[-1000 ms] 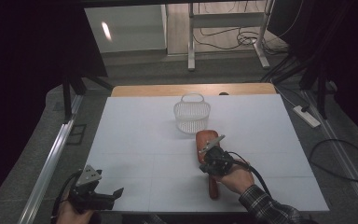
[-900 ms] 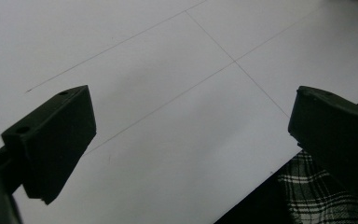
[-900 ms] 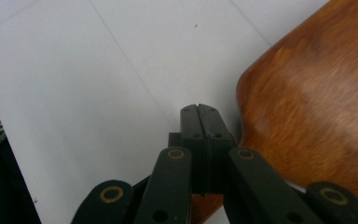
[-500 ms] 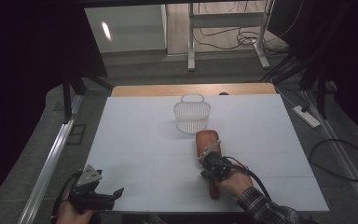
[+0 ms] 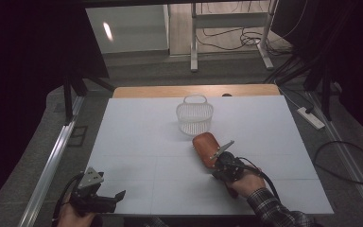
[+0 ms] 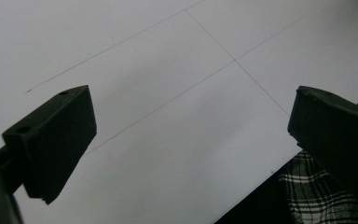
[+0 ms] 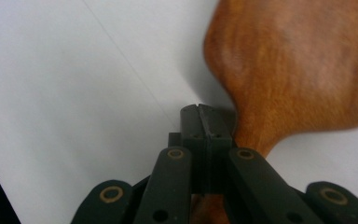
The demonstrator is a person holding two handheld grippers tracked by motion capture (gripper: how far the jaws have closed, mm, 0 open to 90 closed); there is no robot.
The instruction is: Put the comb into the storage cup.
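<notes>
A reddish-brown wooden paddle board (image 5: pixel 204 144) lies on the white table (image 5: pixel 137 137), its handle toward the person. My right gripper (image 5: pixel 214 163) hovers over the neck where blade meets handle. In the right gripper view its jaws (image 7: pixel 200 109) are pressed together with nothing between them, and the board (image 7: pixel 298 65) runs beneath and to the right. My left gripper (image 5: pixel 116 197) rests at the table's front left corner. In the left gripper view its jaws (image 6: pixel 191 116) stand wide apart over bare table.
A white openwork basket (image 5: pixel 194 116) with a handle stands just beyond the board, near the far middle. A plaid sleeve (image 6: pixel 317 200) lies at the table's near edge. Cables and a power strip (image 5: pixel 312 118) lie on the floor to the right.
My right hand has shifted slightly over the board's handle, jaws still together. The board, the basket and the left gripper have not moved.
</notes>
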